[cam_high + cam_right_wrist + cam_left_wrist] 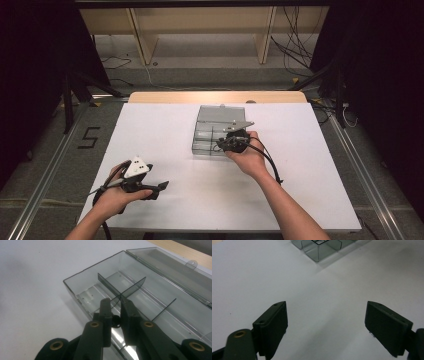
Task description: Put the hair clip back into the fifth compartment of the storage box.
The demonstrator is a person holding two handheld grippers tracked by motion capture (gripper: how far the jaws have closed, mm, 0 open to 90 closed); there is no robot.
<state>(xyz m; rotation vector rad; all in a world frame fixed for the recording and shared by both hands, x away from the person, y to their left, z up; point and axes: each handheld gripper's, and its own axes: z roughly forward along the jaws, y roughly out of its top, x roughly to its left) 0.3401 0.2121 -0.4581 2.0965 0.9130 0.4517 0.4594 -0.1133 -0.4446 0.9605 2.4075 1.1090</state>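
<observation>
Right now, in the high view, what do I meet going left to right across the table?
Left gripper, jaws open, over the white table → clear compartment box, lid open → right gripper, jaws shut at a divider inside the box.

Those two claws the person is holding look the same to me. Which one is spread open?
The left claw: its jaws stand wide apart over the bare white table. The right claw is pinched shut on a divider inside the clear plastic box.
</observation>
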